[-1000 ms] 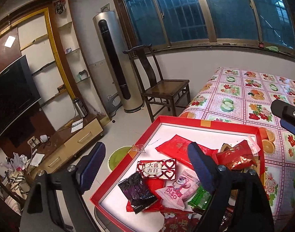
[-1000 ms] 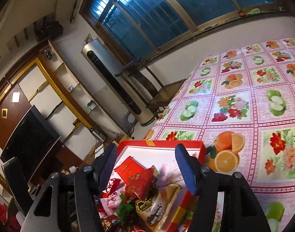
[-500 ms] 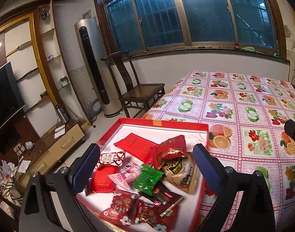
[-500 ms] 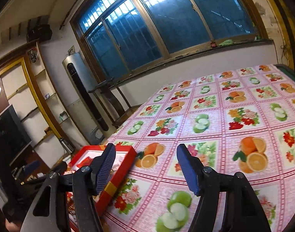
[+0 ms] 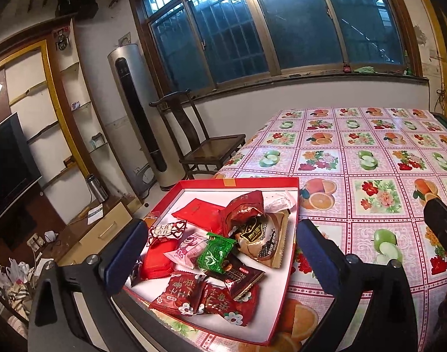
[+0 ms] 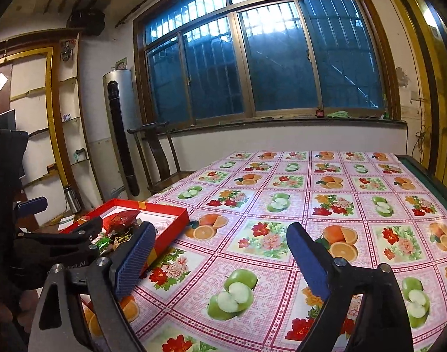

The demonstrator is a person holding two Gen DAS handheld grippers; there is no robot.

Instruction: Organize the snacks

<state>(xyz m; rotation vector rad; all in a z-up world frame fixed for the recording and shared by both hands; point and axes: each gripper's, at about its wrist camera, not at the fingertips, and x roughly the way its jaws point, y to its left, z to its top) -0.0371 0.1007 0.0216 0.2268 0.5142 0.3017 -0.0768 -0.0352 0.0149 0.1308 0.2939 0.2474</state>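
A shallow red tray [image 5: 293,234] with a white floor lies at the table's near left corner and holds several wrapped snacks: a green packet [image 5: 216,253], a brown packet [image 5: 261,237], red packets [image 5: 191,293] and a flat red envelope [image 5: 198,212]. My left gripper [image 5: 220,249] is open and empty, its jaws spread either side of the pile, just above it. My right gripper [image 6: 217,252] is open and empty over the bare tablecloth, to the right of the tray [image 6: 170,228].
The table wears a pink fruit-and-flower oilcloth [image 6: 326,205] and runs back to the wall under the window. A dark wooden chair [image 5: 205,146] and a tall standing air conditioner [image 5: 138,111] stand left of the table. A TV cabinet [image 5: 85,231] is further left.
Both views have swung to the right. My left gripper now looks across the tray toward the table. My right gripper has moved off the tray and over the open tablecloth. Both stay open.
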